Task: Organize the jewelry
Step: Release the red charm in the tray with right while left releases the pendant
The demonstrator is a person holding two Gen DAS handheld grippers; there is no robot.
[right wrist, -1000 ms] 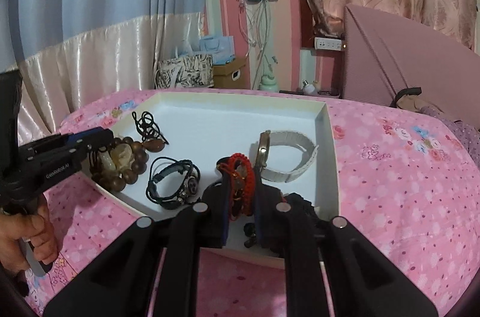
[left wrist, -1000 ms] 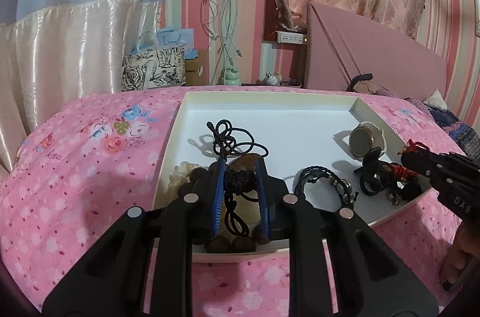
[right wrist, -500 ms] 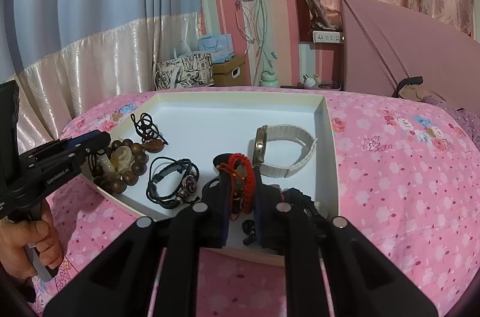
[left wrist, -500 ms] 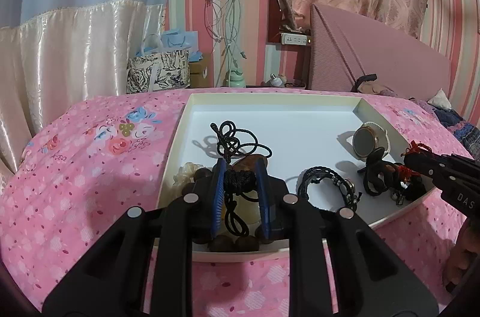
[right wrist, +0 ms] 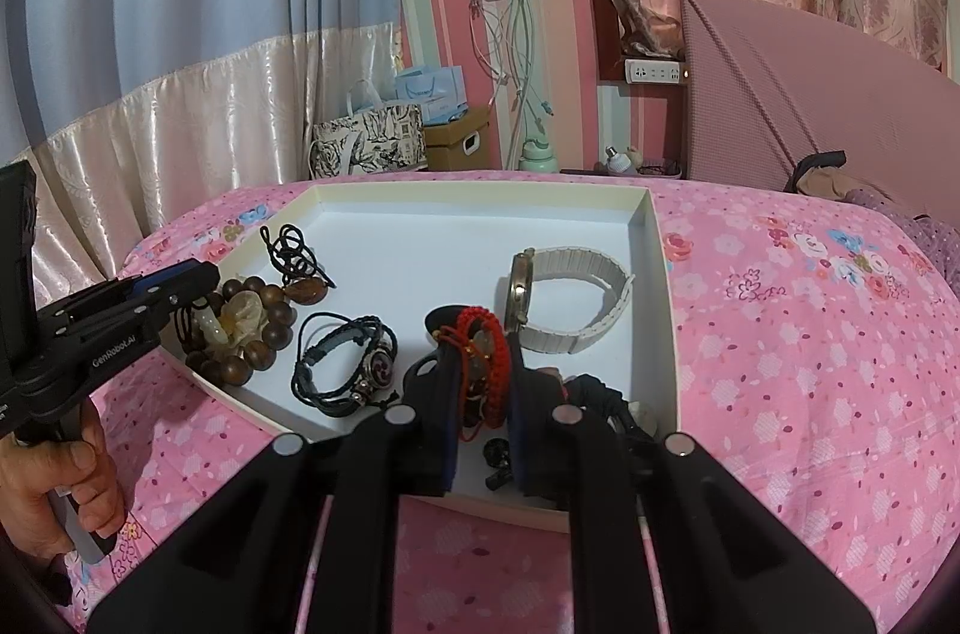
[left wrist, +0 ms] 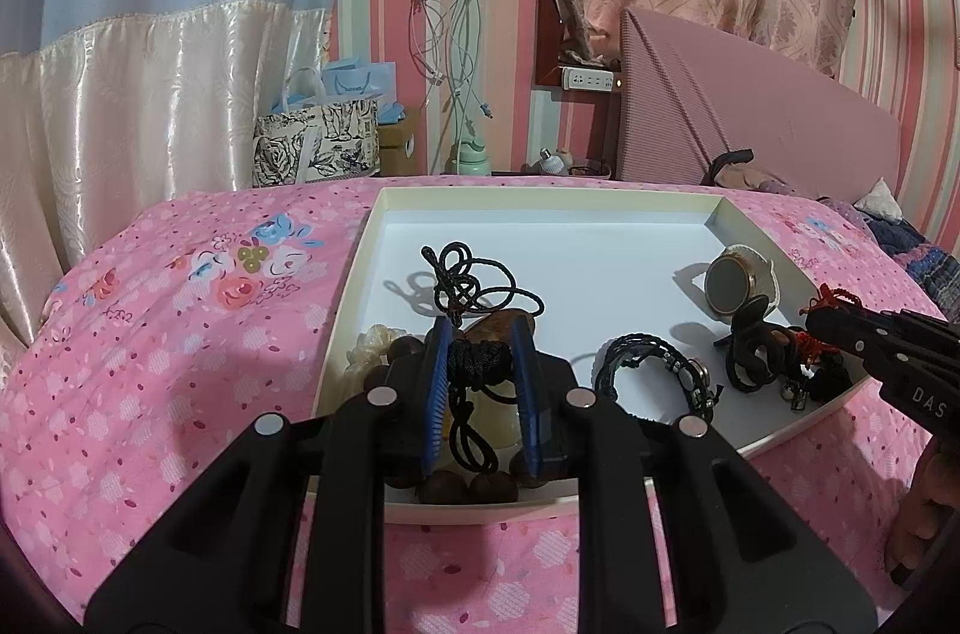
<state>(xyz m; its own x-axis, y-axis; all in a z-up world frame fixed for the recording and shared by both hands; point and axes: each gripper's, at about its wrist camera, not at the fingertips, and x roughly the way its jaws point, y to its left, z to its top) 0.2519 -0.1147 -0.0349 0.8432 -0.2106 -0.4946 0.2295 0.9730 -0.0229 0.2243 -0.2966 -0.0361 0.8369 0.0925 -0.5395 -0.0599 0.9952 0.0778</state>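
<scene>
Left claw: jaws drawn close on the black cord necklace at its knot, over the near left corner of the tray.
Wooden bead bracelet: in that same corner, under the left claw.
Black braided bracelet: flat on the tray floor between the two claws.
Right claw: shut tight on the red string bracelet, near the tray's front wall.
White watch: on its side, just behind the right claw.
Bed: pink floral cover, carries the tray.
</scene>
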